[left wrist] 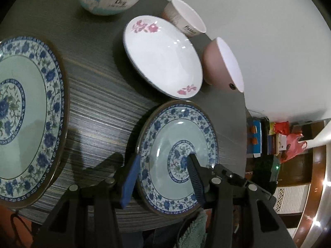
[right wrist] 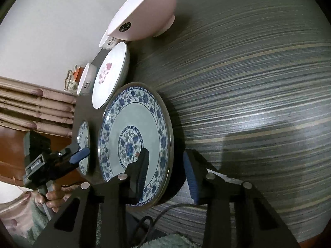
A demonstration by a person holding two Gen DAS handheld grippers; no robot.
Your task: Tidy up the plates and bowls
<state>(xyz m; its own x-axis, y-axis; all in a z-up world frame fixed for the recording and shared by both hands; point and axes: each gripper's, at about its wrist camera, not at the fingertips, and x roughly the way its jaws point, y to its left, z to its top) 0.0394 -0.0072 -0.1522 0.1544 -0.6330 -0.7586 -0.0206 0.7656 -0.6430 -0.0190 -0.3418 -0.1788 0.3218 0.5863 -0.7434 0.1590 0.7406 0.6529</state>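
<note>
Both blue-patterned plates lie close to the near edge of the striped table (left wrist: 99, 107), so a grip that catches only the rim could tip or slide one off onto the floor. The left claw (left wrist: 163, 171) straddles the rim of the small blue plate (left wrist: 178, 136), one finger over its centre and one outside; the jaws stand partly open and seem not yet to pinch. The right claw (right wrist: 165, 165) likewise brackets the rim of the large blue plate (right wrist: 132, 124), though contact is hard to judge. The rose plate (left wrist: 161, 57) and bowls wait behind.
</note>
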